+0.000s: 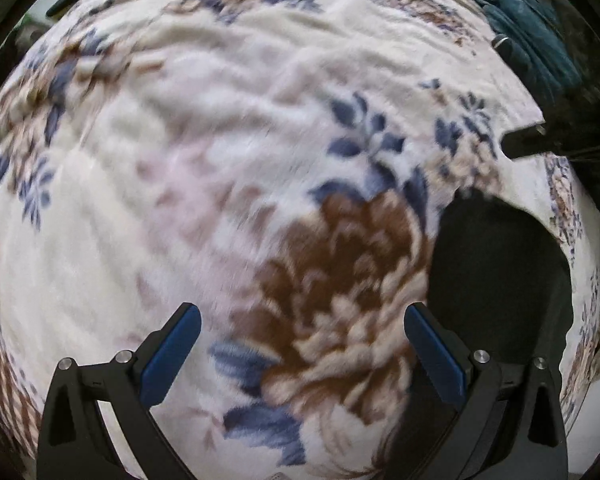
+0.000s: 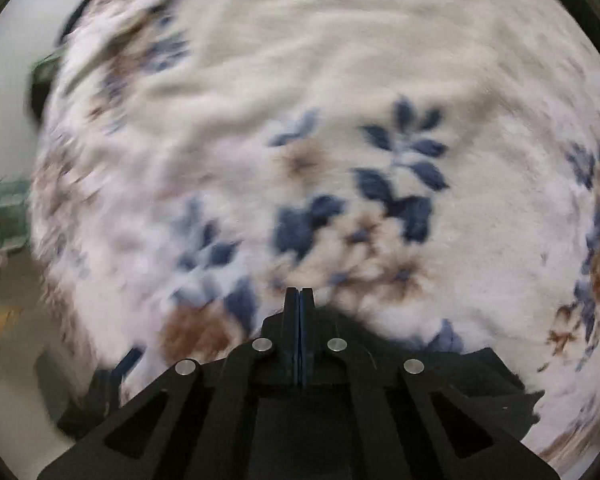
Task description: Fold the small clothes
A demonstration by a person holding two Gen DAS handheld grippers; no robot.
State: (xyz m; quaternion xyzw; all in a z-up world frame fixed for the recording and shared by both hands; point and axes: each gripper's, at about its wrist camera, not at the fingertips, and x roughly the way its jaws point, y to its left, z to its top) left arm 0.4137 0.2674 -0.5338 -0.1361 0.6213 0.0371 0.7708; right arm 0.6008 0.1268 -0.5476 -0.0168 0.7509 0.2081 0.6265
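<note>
A black garment (image 1: 500, 272) lies on the flowered cream blanket (image 1: 220, 160) at the right of the left wrist view. My left gripper (image 1: 300, 324) is open and empty, its blue-padded fingers (image 1: 172, 352) spread above a brown flower print, just left of the black garment. In the right wrist view my right gripper (image 2: 299, 300) is shut, fingers pressed together, and black cloth (image 2: 480, 376) hangs around and below the fingers. I cannot tell whether the cloth is pinched between them. The blanket (image 2: 300, 100) fills that view, blurred.
A dark teal cloth pile (image 1: 528, 28) sits at the blanket's far right edge. A black bar (image 1: 528, 142) juts in from the right. Green and white items (image 2: 4, 212) lie left of the blanket on a pale surface.
</note>
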